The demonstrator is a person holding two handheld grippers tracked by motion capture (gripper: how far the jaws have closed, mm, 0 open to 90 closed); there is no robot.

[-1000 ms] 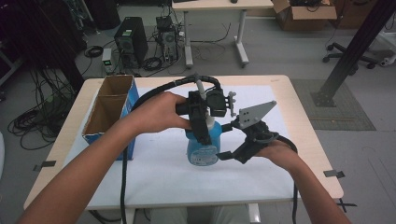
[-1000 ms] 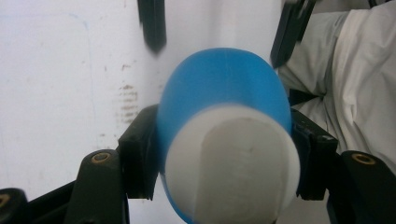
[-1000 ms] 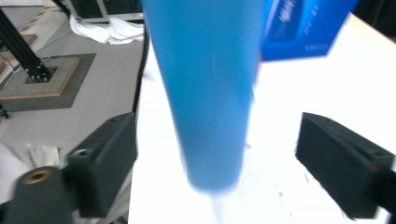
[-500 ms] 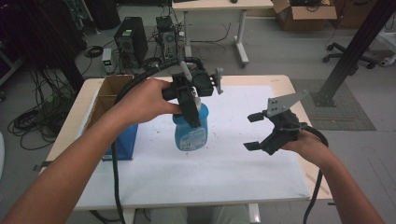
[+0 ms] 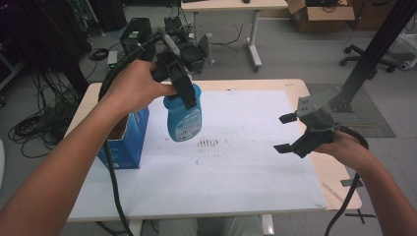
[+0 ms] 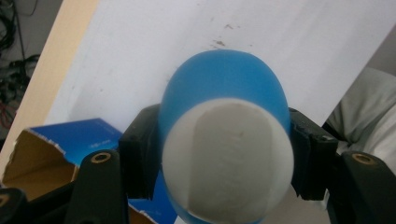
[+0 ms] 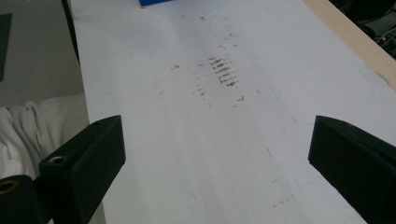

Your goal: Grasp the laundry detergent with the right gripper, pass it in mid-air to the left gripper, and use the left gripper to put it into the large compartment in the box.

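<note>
A blue bottle (image 5: 184, 119) with a white cap hangs in the air above the white mat, right of the blue box. My left gripper (image 5: 183, 93) is shut on its upper part. In the left gripper view the bottle (image 6: 224, 93) sits between the two black jaws, its white cap end (image 6: 229, 154) facing the camera. My right gripper (image 5: 285, 132) hovers open over the mat's right side with nothing between its jaws. The right gripper view has that gripper (image 7: 217, 158) spread wide above bare mat.
An open blue cardboard box (image 5: 129, 135) stands at the table's left edge; its corner (image 6: 60, 140) lies below the bottle in the left gripper view. The white mat (image 5: 236, 172) bears small brown marks (image 5: 209, 143) near its middle. Cables and equipment sit on the floor beyond the table.
My left gripper has lifted the bottle up and to the left, toward the box. My right gripper has let go of it, opened and drawn away to the right.
</note>
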